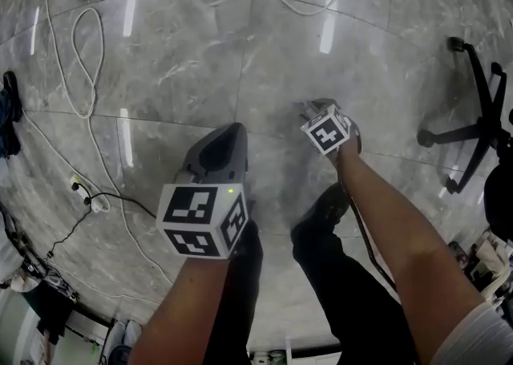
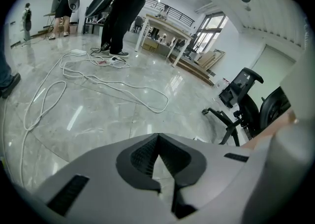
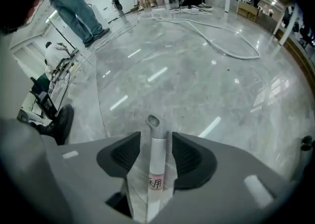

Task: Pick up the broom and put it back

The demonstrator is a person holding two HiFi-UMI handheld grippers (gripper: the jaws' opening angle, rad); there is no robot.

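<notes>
**A:** There we had it: our right gripper (image 3: 156, 142) was clamped on the broom handle (image 3: 157, 164). The pale tube stood upright between the pads, and its open tip poked out just past the jaws.

**B:** So we'd taken it near the top end. We judged that let the long remainder hang below for carrying. And our left gripper (image 2: 157, 139)?

**A:** Its jaws were pressed together, tips touching, with nothing in them. We held it out over the marble floor (image 1: 264, 50) as a spare, we'd say, since one grip looked enough for a light pole.

**B:** What did the head view add?

**A:** It showed both grippers out ahead of our legs and well apart, the right one reaching farther. A thin dark line ran beside our right forearm, but we couldn't tell whether it was handle or cord. No view showed the bristles.

**B:** That view never showed us the grip itself, though.

**A:** No, only the right gripper view gave us the tube between the pads and the pink label on it. The left gripper view alone caught the standing people (image 2: 125, 6) and the far table (image 2: 167, 23). From above we had the white cable (image 1: 80, 34) looping at the left and the office chair (image 1: 473, 123) off to the right. We saw no spot to return the broom to.
</notes>
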